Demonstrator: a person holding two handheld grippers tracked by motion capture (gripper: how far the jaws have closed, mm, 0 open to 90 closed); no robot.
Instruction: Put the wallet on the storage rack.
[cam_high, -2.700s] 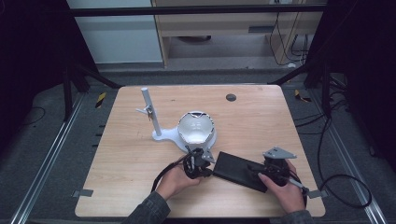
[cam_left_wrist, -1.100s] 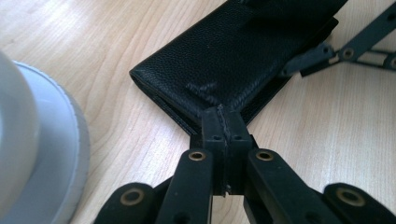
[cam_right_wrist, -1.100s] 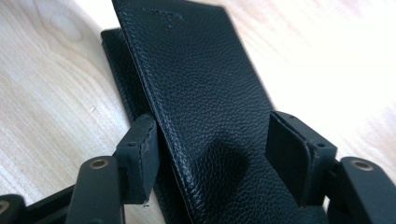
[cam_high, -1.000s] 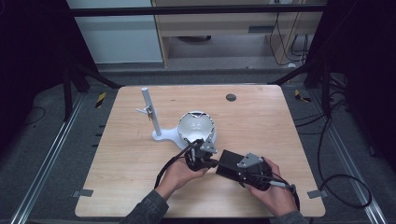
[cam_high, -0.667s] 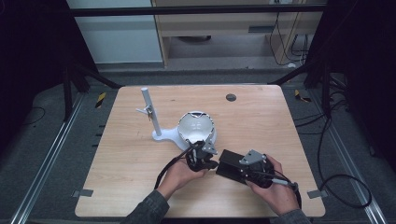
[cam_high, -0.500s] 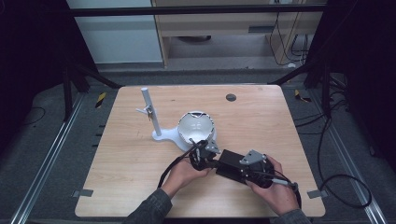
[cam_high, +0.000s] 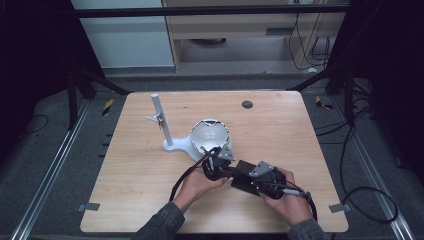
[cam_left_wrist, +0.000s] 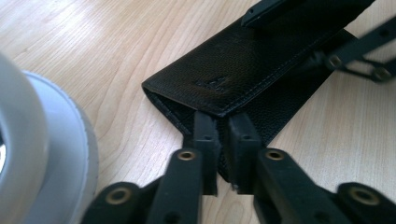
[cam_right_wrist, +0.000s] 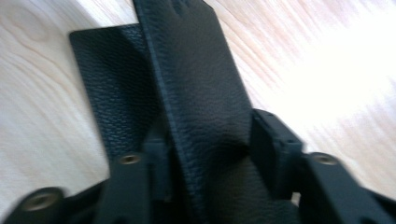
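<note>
Down near the front edge of the wooden tabletop (cam_high: 150, 200), right of its middle, lay a black leather case (cam_left_wrist: 243, 70), its flap raised off the lower panel. At one end of it the left gripper (cam_high: 216, 165) had its jaws nearly together; they had just been opening a little, and in the left gripper view the fold of the case sat right at their tips (cam_left_wrist: 224, 140), though whether the pads pressed it was not clear. At the other end the right gripper (cam_high: 260, 176) had just been closing, and in the right gripper view the flap stood between its narrowed jaws, the left one close against the leather. Just behind the left gripper stood a white stand (cam_high: 172, 142) with an upright post and a rounded mirror (cam_high: 210, 136).
</note>
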